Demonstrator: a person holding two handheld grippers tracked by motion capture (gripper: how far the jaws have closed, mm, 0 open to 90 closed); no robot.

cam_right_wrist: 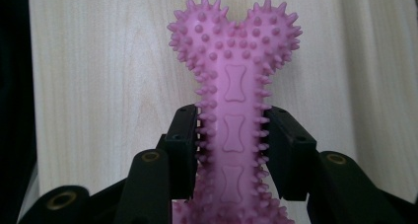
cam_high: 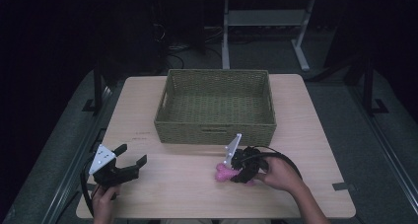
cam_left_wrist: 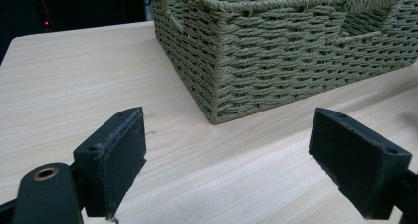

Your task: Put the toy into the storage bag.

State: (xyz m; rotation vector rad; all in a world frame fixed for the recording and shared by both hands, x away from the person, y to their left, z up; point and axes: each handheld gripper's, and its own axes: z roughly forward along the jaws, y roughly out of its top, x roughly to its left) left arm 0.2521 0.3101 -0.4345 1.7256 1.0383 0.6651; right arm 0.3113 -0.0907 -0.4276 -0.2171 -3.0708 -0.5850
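A: High view first: we see the left claw (cam_high: 129,161) low over the near left part of the table (cam_high: 182,189), held by a hand (cam_high: 104,199), with its grey three-cornered plate (cam_high: 102,158) on top. Its jaws stand wide apart with nothing between them.

B: We agree. In the left gripper view the two black jaws rise at either side, far apart, with bare wood between them. Ahead of that claw, and a little to its right, we see a corner of the woven basket (cam_left_wrist: 276,51) standing on the table.

A: And the right claw (cam_high: 230,173)?

B: In the high view we see it near the front edge, just before the basket's (cam_high: 215,130) near wall, with a hand (cam_high: 278,174) behind it and a cable looping round. The pink toy bone (cam_high: 223,174) sticks out from its tip.

A: In the right gripper view we see the right claw (cam_right_wrist: 231,150) closed narrow on the shaft of the pink toy bone (cam_right_wrist: 232,81). The jaw pads press the spiked sides from left and right. The bone's two-lobed end lies ahead of the jaws, over the wooden table.

B: Whether the bone is resting on the table or lifted off it, we cannot tell.
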